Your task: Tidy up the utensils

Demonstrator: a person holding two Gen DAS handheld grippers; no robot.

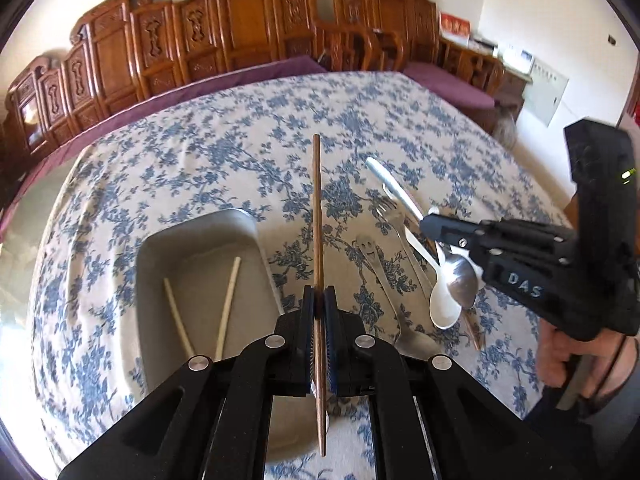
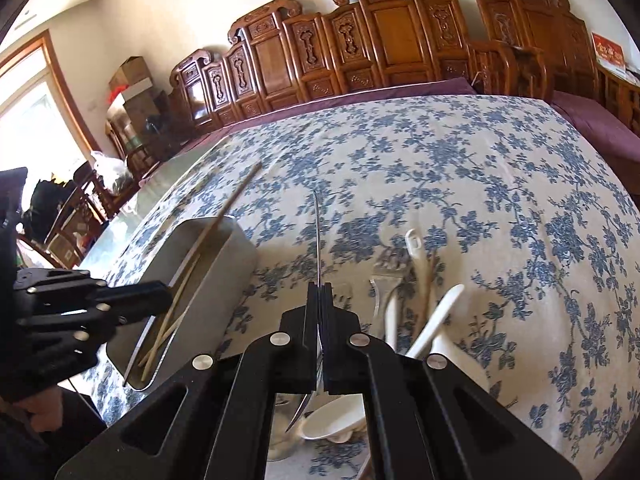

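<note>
My left gripper (image 1: 319, 292) is shut on a brown wooden chopstick (image 1: 317, 200), which is lifted above the cloth and points away from me. Below and to its left lies a grey tray (image 1: 240, 224) holding two pale chopsticks (image 1: 228, 304). My right gripper (image 2: 320, 288) is shut on a metal spoon (image 2: 318, 236), seen edge-on in the right wrist view. In the left wrist view the right gripper (image 1: 427, 226) holds that metal spoon (image 1: 460, 284) above the utensil pile. The left gripper (image 2: 170, 298) hovers over the tray (image 2: 236, 252) with the brown chopstick (image 2: 236, 196).
On the blue floral tablecloth (image 1: 200, 168) lie a white spoon (image 1: 442, 308), a fork (image 1: 390, 208) and a smiley-faced spoon (image 1: 368, 250). White spoons (image 2: 436, 320) and a fork (image 2: 384, 280) lie under my right gripper. Carved wooden benches (image 1: 240, 36) line the far side.
</note>
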